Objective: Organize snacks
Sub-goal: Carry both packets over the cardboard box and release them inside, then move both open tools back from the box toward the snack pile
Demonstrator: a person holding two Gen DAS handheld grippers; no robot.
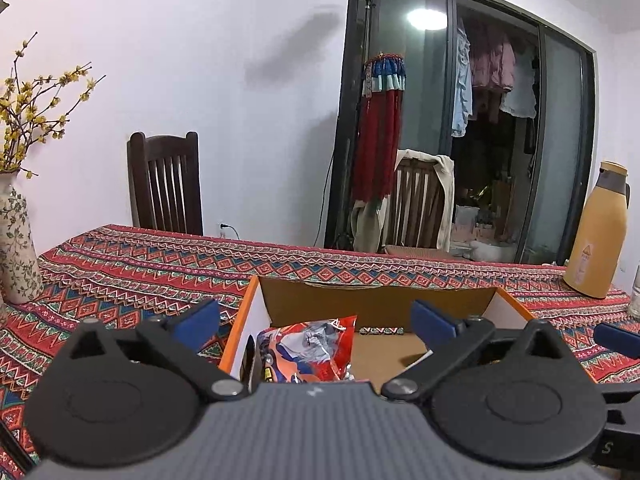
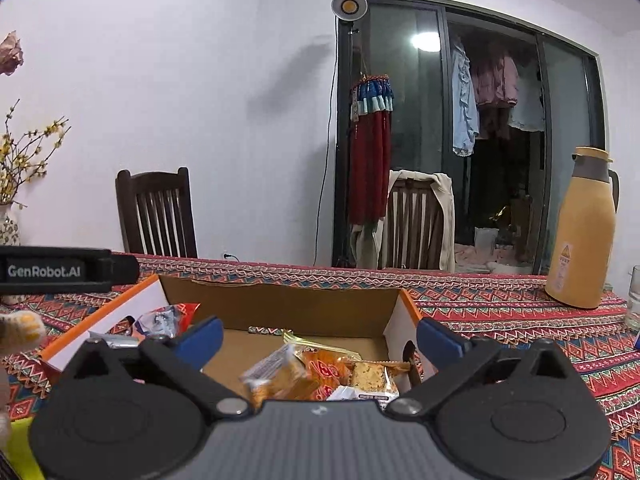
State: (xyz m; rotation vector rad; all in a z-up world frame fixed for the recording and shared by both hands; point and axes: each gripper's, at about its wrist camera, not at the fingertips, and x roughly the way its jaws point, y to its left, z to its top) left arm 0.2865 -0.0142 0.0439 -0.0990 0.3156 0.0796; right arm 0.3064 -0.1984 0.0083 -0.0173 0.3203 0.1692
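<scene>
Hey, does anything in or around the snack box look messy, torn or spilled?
Nothing is spilled. The box has a ragged back edge, and the snack packets lie jumbled at one end, with a red packet at the other.

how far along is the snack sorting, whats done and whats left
Done: the cardboard box already holds a red packet on its left side and several orange cracker packs on its right.

In hand: nothing. The left tongs and right tongs both hang open above the box.

Left: no loose snacks show on the tablecloth in these views, so any remainder can't be judged.
</scene>
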